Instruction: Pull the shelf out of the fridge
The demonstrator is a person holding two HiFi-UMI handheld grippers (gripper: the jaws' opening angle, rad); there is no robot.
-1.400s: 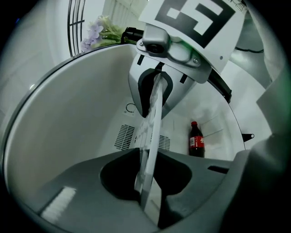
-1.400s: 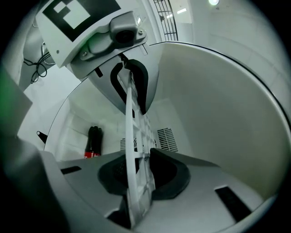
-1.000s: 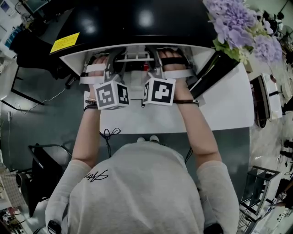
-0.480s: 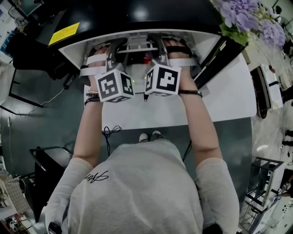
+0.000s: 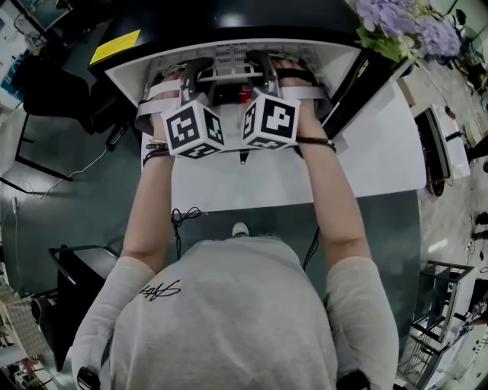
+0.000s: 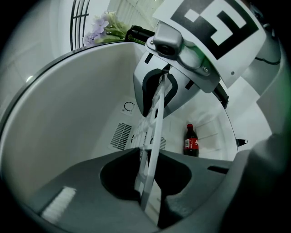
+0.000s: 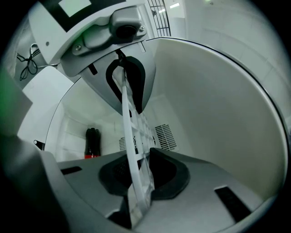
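Observation:
The white slatted shelf (image 5: 229,65) lies inside the open fridge (image 5: 229,23), whose top is black. My left gripper (image 5: 195,76) and right gripper (image 5: 263,72) reach into the white interior side by side, each shut on the shelf's front edge. In the left gripper view the shelf (image 6: 152,132) runs edge-on between the jaws of my left gripper (image 6: 146,189), and my right gripper (image 6: 159,88) clamps it farther along. The right gripper view shows that shelf (image 7: 132,150) pinched in my right gripper (image 7: 136,200), with my left gripper (image 7: 127,77) beyond.
A cola bottle (image 6: 191,140) stands against the fridge's inner wall, also seen as a dark bottle (image 7: 92,143). The fridge door (image 5: 358,95) hangs open at the right. Purple flowers (image 5: 404,23) sit at the top right. A white surface (image 5: 305,179) lies under my forearms.
The head view has tilted, so fridge and grippers sit higher in the picture. Both grippers keep their hold on the shelf, and I see no clear shift relative to the fridge.

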